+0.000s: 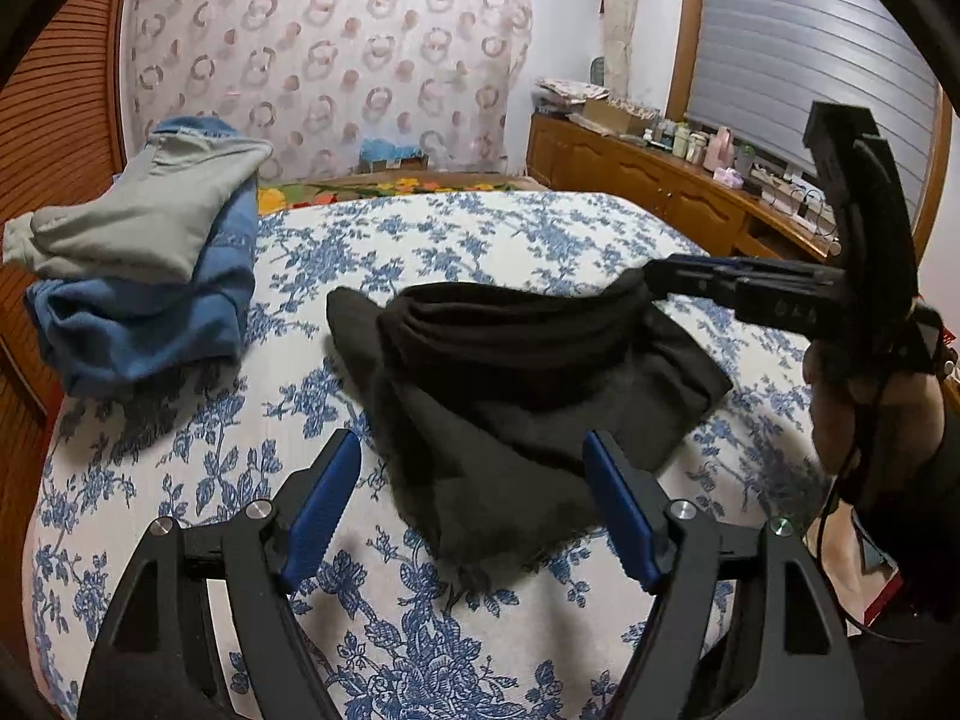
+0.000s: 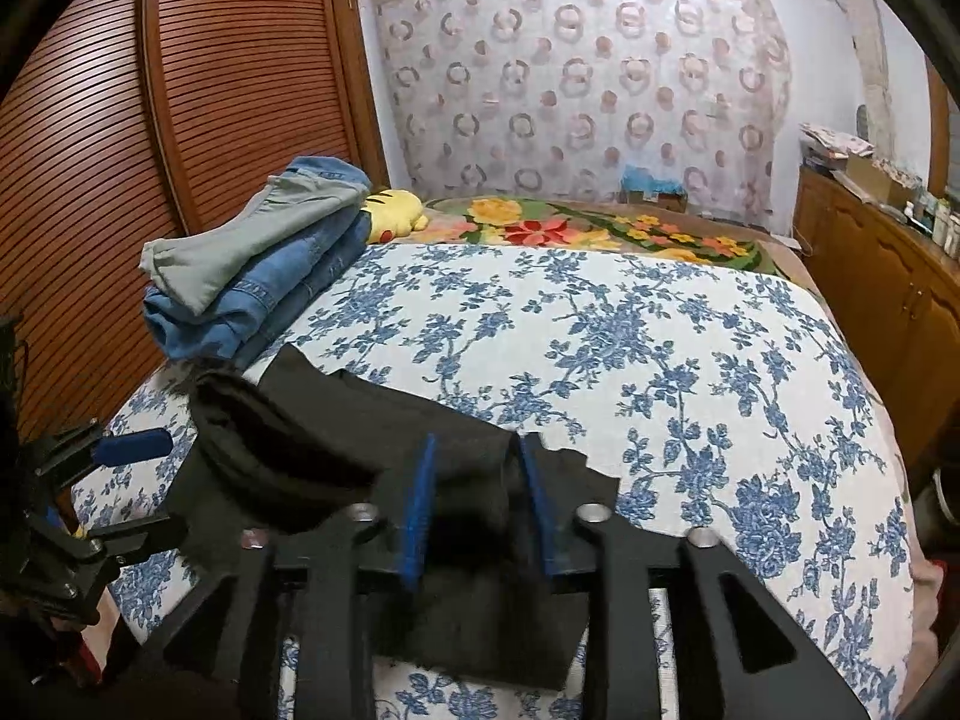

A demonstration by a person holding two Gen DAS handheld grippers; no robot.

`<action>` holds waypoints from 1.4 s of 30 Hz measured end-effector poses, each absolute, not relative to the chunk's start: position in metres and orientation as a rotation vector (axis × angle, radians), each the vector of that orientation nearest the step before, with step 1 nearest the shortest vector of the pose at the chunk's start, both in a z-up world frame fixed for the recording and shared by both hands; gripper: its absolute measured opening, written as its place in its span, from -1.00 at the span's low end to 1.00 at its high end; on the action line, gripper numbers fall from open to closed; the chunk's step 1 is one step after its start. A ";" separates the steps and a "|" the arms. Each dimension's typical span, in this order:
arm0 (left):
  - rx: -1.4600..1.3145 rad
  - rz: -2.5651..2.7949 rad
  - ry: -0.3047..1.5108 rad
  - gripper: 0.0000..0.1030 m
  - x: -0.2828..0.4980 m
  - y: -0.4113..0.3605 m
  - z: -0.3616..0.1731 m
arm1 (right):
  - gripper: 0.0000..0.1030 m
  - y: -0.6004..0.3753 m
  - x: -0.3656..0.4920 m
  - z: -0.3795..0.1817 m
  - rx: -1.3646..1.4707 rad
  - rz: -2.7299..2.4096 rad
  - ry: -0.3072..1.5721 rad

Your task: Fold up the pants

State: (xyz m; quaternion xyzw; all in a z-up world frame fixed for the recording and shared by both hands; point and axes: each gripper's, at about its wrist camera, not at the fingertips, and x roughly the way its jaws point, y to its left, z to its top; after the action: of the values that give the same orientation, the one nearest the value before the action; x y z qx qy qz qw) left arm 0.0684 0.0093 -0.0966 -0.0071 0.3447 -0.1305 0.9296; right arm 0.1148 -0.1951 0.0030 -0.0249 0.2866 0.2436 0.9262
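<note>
Left wrist view: the left gripper (image 1: pixel 471 504) hovers with fingers spread wide, holding nothing, just above the near part of the black pants (image 1: pixel 510 384), which lie partly folded on the bed (image 1: pixel 492 228) near its front edge. The right gripper (image 1: pixel 657 276) pinches their far fold.

Right wrist view: the right gripper (image 2: pixel 480 504) is clenched on the black cloth; folded jeans (image 2: pixel 264 294) sit at the bed's left edge.
</note>
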 end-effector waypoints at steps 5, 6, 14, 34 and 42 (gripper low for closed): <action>-0.020 -0.244 0.730 0.50 0.069 0.012 -0.105 | -0.20 -0.211 0.104 0.001 -0.033 0.506 0.608; -0.021 -0.244 0.733 0.50 0.068 0.013 -0.106 | -0.20 -0.215 0.100 0.000 -0.031 0.513 0.616; -0.042 -0.262 0.749 0.16 0.058 0.021 -0.114 | -0.20 -0.233 0.075 -0.017 -0.039 0.562 0.683; -0.042 -0.248 0.735 -0.76 0.058 0.016 -0.115 | -0.92 -0.244 0.081 -0.029 -0.034 0.571 0.721; -0.044 -0.233 0.726 -0.77 0.056 0.023 -0.112 | -0.93 -0.264 0.064 -0.025 0.003 0.542 0.700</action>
State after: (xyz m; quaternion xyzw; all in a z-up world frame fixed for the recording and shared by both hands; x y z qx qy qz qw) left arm 0.0557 0.0234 -0.1117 -0.0217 0.3543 -0.1137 0.9279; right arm 0.0636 -0.2638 -0.0251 0.0014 0.3385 0.2623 0.9037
